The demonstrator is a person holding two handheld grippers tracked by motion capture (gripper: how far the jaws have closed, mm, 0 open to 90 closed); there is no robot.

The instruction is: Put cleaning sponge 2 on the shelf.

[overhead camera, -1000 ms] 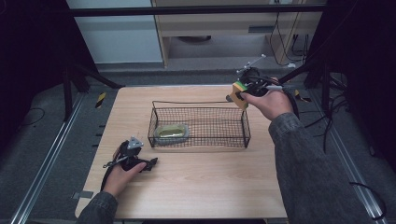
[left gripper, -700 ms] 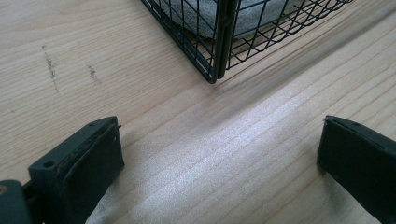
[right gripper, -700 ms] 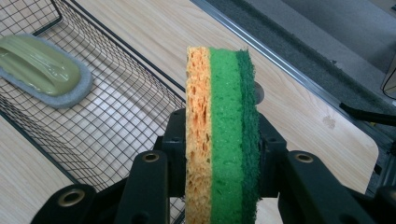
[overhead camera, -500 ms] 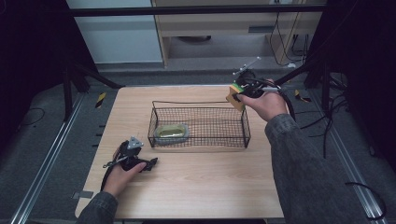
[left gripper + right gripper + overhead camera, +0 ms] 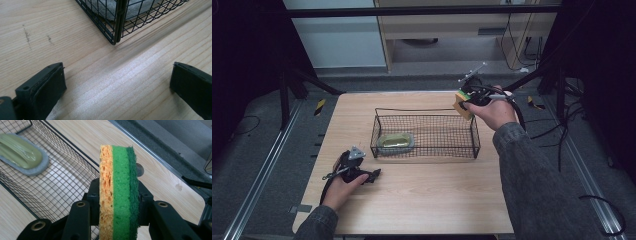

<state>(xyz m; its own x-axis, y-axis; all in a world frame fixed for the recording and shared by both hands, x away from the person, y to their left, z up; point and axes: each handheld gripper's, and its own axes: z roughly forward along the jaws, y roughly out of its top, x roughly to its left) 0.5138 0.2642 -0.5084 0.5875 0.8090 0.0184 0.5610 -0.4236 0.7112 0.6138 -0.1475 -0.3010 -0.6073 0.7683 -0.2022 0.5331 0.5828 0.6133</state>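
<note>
My right gripper [image 5: 466,100] is shut on a layered sponge [image 5: 118,190] of orange, light green and dark green; the sponge [image 5: 462,104] hangs above the far right corner of a black wire basket [image 5: 474,135]. In the basket's left end lies a green-handled scrubber on a grey pad [image 5: 395,141], which the right gripper view shows as the scrubber [image 5: 21,153] beyond the mesh [image 5: 62,185]. My left gripper [image 5: 371,175] rests on the wooden table [image 5: 427,200] near the basket's front left corner [image 5: 114,41], jaws open with bare wood between them, as the left gripper [image 5: 117,87] view shows.
A dark frame with rails and cables surrounds the table. A black and yellow item [image 5: 319,106] lies on the floor off the far left corner, another [image 5: 535,103] to the right. Bare wood lies in front of the basket.
The right hand has shifted slightly toward the far edge with the sponge still gripped. The left hand has stayed put.
</note>
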